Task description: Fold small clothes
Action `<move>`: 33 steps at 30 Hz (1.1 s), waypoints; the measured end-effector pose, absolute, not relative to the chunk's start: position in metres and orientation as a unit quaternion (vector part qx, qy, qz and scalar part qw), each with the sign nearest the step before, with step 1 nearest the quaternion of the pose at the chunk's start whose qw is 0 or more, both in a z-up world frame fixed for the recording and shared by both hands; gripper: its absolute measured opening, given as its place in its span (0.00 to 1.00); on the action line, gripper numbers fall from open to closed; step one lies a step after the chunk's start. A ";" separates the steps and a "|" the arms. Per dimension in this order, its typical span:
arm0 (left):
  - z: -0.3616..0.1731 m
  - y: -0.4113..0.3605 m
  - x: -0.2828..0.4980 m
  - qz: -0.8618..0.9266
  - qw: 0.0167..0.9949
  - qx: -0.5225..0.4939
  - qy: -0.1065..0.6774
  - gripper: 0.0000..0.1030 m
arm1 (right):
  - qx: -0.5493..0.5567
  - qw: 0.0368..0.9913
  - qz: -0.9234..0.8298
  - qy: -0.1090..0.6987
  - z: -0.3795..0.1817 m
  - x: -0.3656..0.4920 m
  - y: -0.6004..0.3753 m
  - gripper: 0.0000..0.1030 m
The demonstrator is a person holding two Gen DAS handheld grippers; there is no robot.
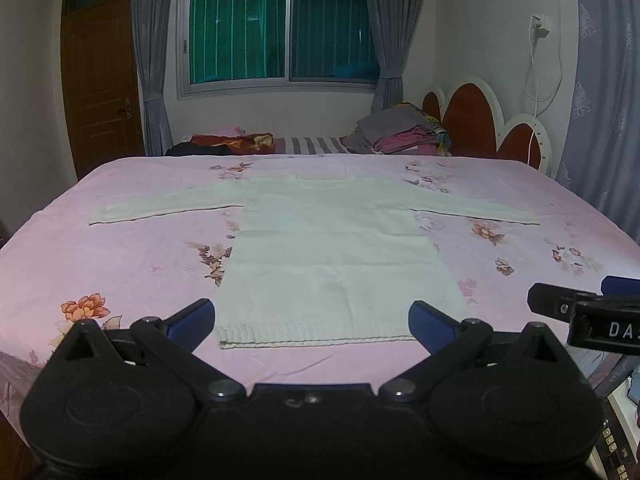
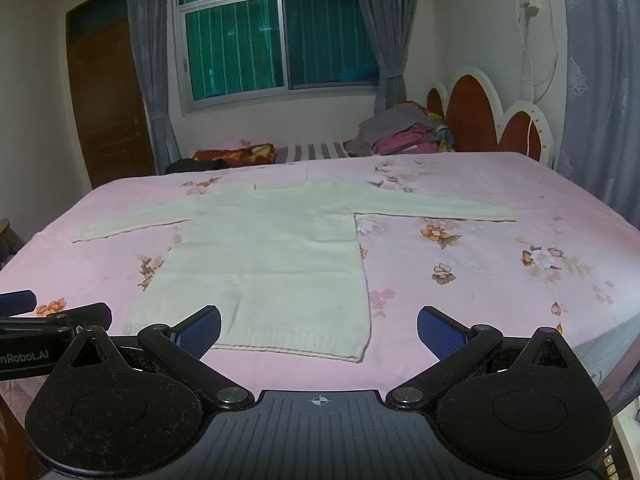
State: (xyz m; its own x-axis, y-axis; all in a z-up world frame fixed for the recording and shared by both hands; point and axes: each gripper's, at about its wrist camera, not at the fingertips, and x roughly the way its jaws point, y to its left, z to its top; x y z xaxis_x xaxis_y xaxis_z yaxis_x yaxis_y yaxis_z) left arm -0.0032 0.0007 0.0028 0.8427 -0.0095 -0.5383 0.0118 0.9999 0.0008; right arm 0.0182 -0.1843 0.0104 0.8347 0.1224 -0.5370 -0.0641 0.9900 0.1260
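While I hover short of the bed (image 1: pixel 120 264) | sweater (image 1: pixel 332 256) flat ahead of fingers, apparently untouched | left gripper (image 1: pixel 312 320) wide | right gripper (image 2: pixel 319 330) wide

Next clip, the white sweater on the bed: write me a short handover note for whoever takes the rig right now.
Left tongs: open, empty, at the near bed edge by the hem.
Right tongs: open, empty, alongside, near the hem's right corner.
White sweater: flat on the pink floral sheet, both sleeves spread out, hem nearest.
Done: garment laid out.
Left: every fold, sleeves and body.
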 end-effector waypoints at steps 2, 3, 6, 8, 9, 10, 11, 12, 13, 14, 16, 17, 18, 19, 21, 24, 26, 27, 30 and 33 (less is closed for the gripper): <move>0.003 0.001 -0.003 -0.006 0.960 0.003 0.281 1.00 | 0.053 0.956 0.049 0.283 0.010 0.019 -0.185 1.00; 0.003 0.001 -0.003 -0.006 0.960 0.002 0.280 1.00 | 0.051 0.956 0.049 0.284 0.010 0.019 -0.185 1.00; 0.003 0.001 -0.004 -0.005 0.960 0.001 0.279 1.00 | 0.053 0.956 0.049 0.283 0.010 0.019 -0.185 1.00; 0.003 0.001 -0.004 -0.005 0.960 0.000 0.279 1.00 | 0.050 0.957 0.049 0.282 0.011 0.018 -0.184 1.00; 0.004 0.001 -0.003 -0.006 0.960 0.000 0.280 1.00 | 0.050 0.957 0.049 0.282 0.011 0.018 -0.183 1.00; 0.004 0.002 -0.004 -0.005 0.960 -0.001 0.280 1.00 | 0.051 0.957 0.049 0.282 0.011 0.018 -0.184 1.00; 0.004 0.002 -0.004 -0.005 0.960 -0.002 0.280 1.00 | 0.050 0.957 0.049 0.282 0.012 0.017 -0.183 1.00; 0.004 0.003 -0.004 -0.004 0.960 -0.003 0.279 1.00 | 0.049 0.957 0.049 0.281 0.011 0.018 -0.183 1.00; 0.005 0.003 -0.005 -0.003 0.961 -0.004 0.278 1.00 | 0.049 0.957 0.049 0.281 0.011 0.017 -0.182 1.00; 0.005 0.005 -0.005 -0.003 0.961 -0.005 0.278 1.00 | 0.049 0.957 0.049 0.281 0.012 0.017 -0.183 1.00; 0.005 0.007 -0.006 -0.002 0.961 -0.007 0.277 1.00 | 0.048 0.957 0.049 0.281 0.012 0.017 -0.181 1.00; 0.004 0.008 -0.006 -0.002 0.961 -0.007 0.277 1.00 | 0.048 0.957 0.049 0.281 0.013 0.017 -0.181 1.00; 0.004 0.008 -0.007 -0.002 0.961 -0.007 0.277 1.00 | 0.047 0.957 0.049 0.281 0.013 0.017 -0.181 1.00; 0.004 0.008 -0.006 -0.003 0.961 -0.007 0.277 1.00 | 0.047 0.957 0.050 0.280 0.014 0.016 -0.180 1.00; 0.004 0.008 -0.007 -0.003 0.961 -0.007 0.278 1.00 | 0.047 0.958 0.049 0.279 0.015 0.016 -0.180 1.00; 0.004 0.008 -0.006 -0.003 0.961 -0.007 0.278 1.00 | 0.047 0.958 0.049 0.280 0.015 0.016 -0.180 1.00; 0.004 0.007 -0.006 -0.003 0.961 -0.007 0.277 1.00 | 0.046 0.958 0.048 0.280 0.015 0.015 -0.180 1.00; 0.004 0.007 -0.006 -0.003 0.961 -0.007 0.278 1.00 | 0.046 0.958 0.048 0.280 0.015 0.015 -0.180 1.00; 0.004 0.008 -0.007 -0.003 0.961 -0.008 0.277 1.00 | 0.047 0.958 0.048 0.280 0.015 0.015 -0.180 1.00; 0.004 0.009 -0.008 -0.003 0.961 -0.009 0.277 1.00 | 0.046 0.958 0.049 0.279 0.015 0.015 -0.179 1.00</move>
State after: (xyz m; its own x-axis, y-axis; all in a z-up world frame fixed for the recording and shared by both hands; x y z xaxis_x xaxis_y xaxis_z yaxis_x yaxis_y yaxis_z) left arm -0.0076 0.0086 0.0042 0.8463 -0.0100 -0.5327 0.0000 0.9998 -0.0188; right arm 0.0149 -0.1794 0.0149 0.8399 0.1193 -0.5295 -0.0681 0.9910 0.1152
